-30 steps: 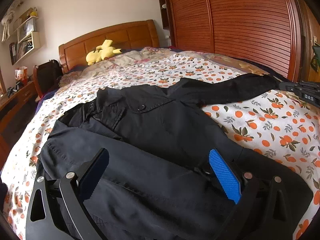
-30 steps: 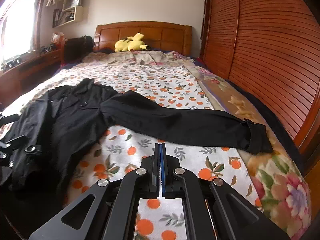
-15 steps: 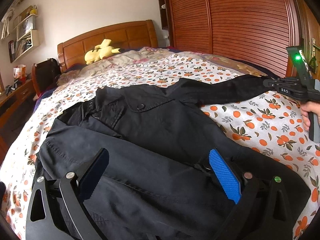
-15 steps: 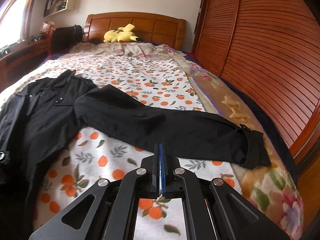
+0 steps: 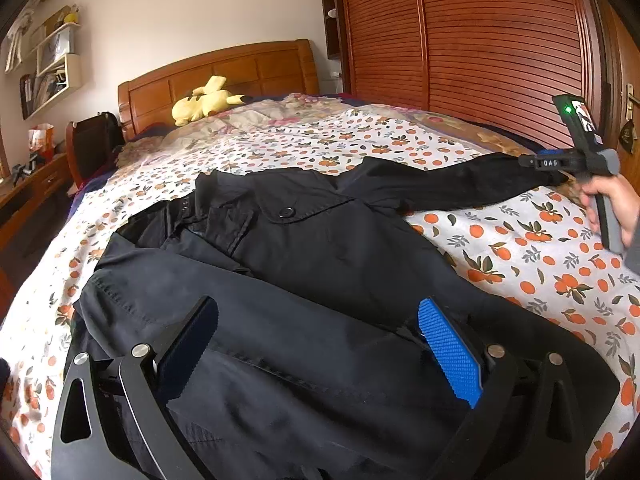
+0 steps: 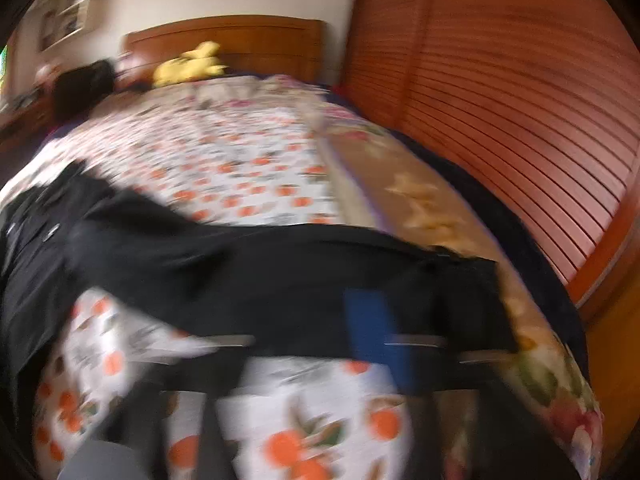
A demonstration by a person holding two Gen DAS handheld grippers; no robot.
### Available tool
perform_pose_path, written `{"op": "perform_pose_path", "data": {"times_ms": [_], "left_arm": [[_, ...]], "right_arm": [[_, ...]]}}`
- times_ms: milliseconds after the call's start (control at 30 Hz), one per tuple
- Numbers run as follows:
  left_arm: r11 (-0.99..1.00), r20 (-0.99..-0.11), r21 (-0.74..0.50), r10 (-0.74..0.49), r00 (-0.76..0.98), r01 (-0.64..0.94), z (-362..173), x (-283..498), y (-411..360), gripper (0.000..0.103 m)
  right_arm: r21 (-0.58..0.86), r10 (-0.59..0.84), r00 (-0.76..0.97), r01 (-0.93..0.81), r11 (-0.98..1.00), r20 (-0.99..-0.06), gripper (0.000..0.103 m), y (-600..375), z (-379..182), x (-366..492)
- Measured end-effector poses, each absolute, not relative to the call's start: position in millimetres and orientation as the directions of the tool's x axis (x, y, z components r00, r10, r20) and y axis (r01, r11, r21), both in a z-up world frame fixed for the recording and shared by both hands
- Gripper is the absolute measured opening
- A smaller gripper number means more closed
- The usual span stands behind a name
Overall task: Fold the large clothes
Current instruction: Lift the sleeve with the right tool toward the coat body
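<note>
On the bed a black jacket is spread, one sleeve still outstretched; folding is barely begun. Left gripper is held wide above it; right gripper, just opened, is aimed at the sleeve.

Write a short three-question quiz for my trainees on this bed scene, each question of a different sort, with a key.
1. True or false: the black jacket lies spread on the bedsheet with one sleeve stretched out sideways.
2. Multiple choice: the yellow plush toy lies (A) on the jacket, (B) by the headboard, (C) on the shelf.
3. Short answer: which part of the jacket is the right hand-held gripper closest to?

Key: 1 true. 2 B. 3 the cuff at the end of the outstretched sleeve; its jaws have just been opening, and nothing is clamped yet.
</note>
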State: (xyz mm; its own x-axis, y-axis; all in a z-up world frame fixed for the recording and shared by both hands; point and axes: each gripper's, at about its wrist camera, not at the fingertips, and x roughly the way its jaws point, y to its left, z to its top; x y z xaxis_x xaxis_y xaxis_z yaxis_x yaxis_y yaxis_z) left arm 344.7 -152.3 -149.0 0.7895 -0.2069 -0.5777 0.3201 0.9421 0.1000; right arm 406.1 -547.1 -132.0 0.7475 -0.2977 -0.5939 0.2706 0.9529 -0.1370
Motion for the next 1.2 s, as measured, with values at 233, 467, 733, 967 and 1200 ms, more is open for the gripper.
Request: {"op": "perform_pose_path", "data": {"times_ms": [233, 467, 733, 967, 1200], "left_arm": [[0.937, -0.589, 0.086, -0.225, 0.776, 0.337, -151.8, 342.4, -155.9, 0.101], [0.934, -0.588, 0.076, -0.24, 0.772, 0.348, -151.9, 336.3, -157.1, 0.101], [0.933, -0.579, 0.059, -0.257, 0.774, 0.354, -145.2, 325.3, -150.8, 0.101], [0.934, -0.562, 0.039, -0.274, 0.781, 0.356, -134.8, 310.1, -139.3, 0.101], [0.938, -0.551, 0.044, -0.264, 0.792, 0.343, -127.5, 293.7, -120.7, 0.101]], "right_arm": [[-0.068, -0.319, 0.619, 0.393, 0.917, -0.717, 0.087, -627.1, -156.0, 427.4], [-0.094, -0.293, 0.538, 0.365, 0.926, -0.79, 0.005, -629.1, -165.3, 440.6], [-0.16, -0.335, 0.621, 0.322, 0.933, -0.708, 0.003, -589.4, -119.1, 427.7], [-0.188, -0.313, 0.699, 0.251, 0.949, -0.643, 0.002, -536.1, -67.9, 411.8], [-0.179, -0.24, 0.764, 0.165, 0.97, -0.599, 0.002, -482.7, -35.9, 396.3]]}}
